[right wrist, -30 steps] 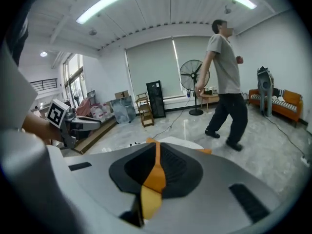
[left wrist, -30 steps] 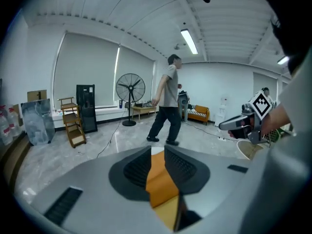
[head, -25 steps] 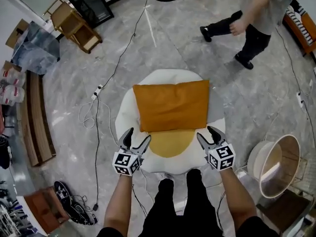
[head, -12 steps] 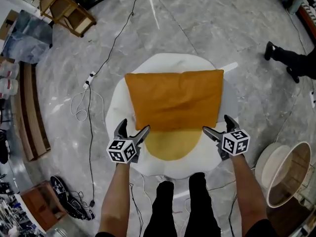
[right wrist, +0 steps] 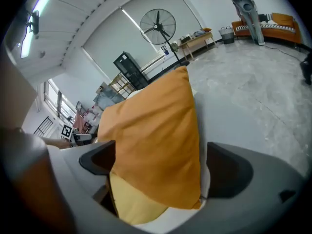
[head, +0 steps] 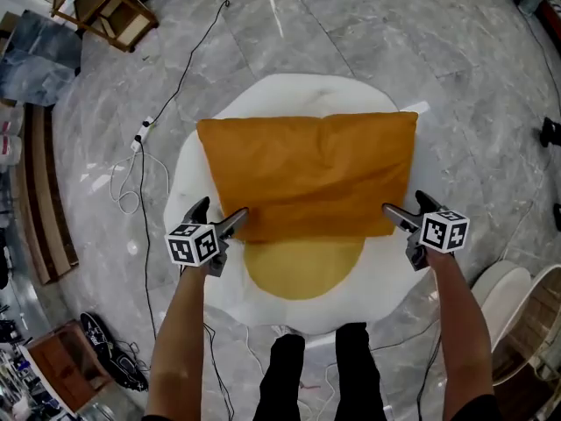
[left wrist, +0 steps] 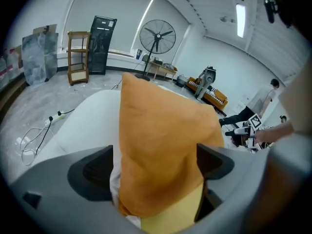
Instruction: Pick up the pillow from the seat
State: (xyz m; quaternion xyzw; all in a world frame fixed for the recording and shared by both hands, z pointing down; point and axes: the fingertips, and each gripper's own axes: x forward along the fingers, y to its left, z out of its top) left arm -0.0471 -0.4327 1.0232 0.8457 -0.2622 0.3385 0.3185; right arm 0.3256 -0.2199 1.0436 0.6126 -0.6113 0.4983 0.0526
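An orange pillow (head: 307, 174) lies flat on a round white seat (head: 289, 95) with a yellow centre (head: 302, 266). My left gripper (head: 219, 210) is at the pillow's near left corner, and its jaws are opening. In the left gripper view that pillow corner (left wrist: 165, 130) sits between the wide jaws of the left gripper (left wrist: 155, 155), not squeezed. My right gripper (head: 405, 204) is at the near right corner, jaws also opening. In the right gripper view the pillow corner (right wrist: 156, 126) hangs loose between the jaws of the right gripper (right wrist: 158, 162).
A power strip (head: 140, 130) with cables trails over the marble floor left of the seat. A wooden bench (head: 39, 200) runs along the left, with a wooden rack (head: 110, 16) at the far left. A round basket chair (head: 517, 305) stands near right. A person's shoe (head: 550, 132) shows at the right edge.
Both grippers moved forward from the seat's near edge to the pillow's near corners, and their jaws spread wider. The walking person went off to the right.
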